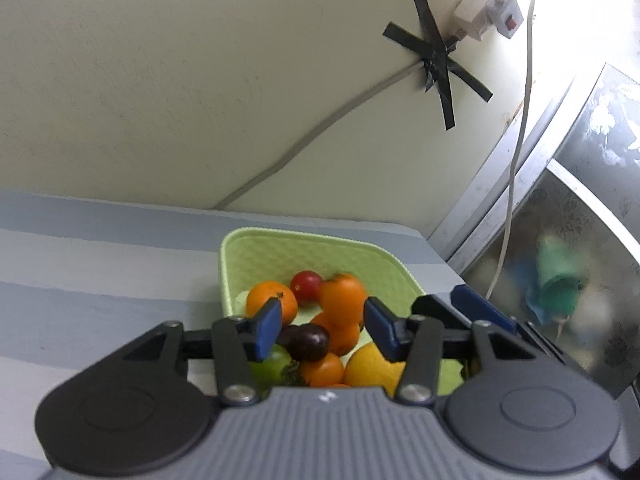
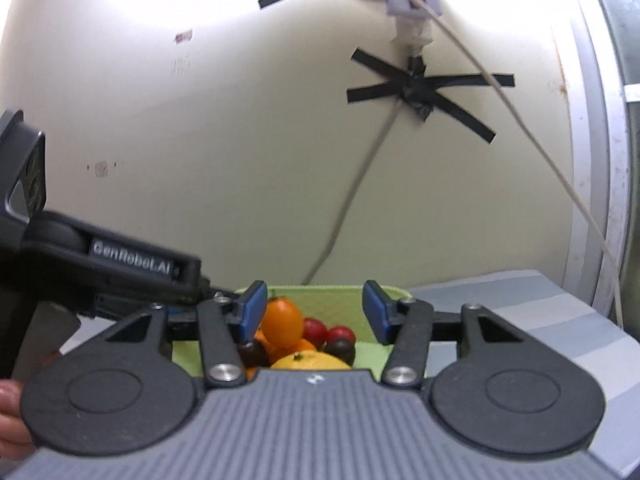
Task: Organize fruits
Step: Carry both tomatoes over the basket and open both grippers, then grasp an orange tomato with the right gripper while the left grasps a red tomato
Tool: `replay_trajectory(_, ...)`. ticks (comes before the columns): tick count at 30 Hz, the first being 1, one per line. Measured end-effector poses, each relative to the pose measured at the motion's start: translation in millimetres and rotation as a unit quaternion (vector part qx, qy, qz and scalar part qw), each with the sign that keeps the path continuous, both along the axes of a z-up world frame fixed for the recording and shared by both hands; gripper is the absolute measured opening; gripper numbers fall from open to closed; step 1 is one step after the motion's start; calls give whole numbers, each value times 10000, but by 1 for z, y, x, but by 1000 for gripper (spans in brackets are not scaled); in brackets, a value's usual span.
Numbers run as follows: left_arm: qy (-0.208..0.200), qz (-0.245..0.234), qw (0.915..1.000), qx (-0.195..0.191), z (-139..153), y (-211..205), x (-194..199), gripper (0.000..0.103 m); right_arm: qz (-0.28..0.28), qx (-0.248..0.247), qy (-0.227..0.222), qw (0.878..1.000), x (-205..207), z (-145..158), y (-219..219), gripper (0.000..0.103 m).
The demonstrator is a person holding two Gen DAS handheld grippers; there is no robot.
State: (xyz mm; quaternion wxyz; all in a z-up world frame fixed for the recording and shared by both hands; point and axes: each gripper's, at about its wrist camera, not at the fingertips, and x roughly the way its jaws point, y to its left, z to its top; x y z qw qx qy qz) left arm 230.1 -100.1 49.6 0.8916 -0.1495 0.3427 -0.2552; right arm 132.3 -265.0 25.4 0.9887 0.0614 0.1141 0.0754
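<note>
Left wrist view: green basket w/ oranges, tomatoes, dark plums sits on striped counter near wall. Left gripper and right gripper above it, fingers spread, pinching nothing.

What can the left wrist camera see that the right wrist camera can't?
Only the left wrist view shows a green fruit low in the pile and the cloudy glass panel beside the table.

Only the right wrist view shows the left gripper's black body from outside, and a bit of a hand at the edge.

Both show the green basket of fruits, the black tape cross on the wall, the white power strip and the striped cloth.
</note>
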Motion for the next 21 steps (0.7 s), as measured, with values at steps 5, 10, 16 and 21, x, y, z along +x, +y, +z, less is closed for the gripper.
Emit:
replay_trajectory(5, -326, 309, 9988, -207, 19, 42, -16, 46, 16, 131, -183, 9997, -10, 3, -1, 55)
replay_trajectory(10, -185, 796, 9967, 4, 13, 86, -21, 47, 411, 209, -310, 9985, -22, 7, 7, 46)
replay_trajectory(16, 398, 722, 9966, 65, -21, 90, -15, 50, 1519, 18, -86, 9884, -36, 5, 39, 45)
replay_trajectory(21, 524, 699, 9961, 114, -33, 82, -10, 56, 2150, -1044, -28, 9710, -47, -5, 81, 44)
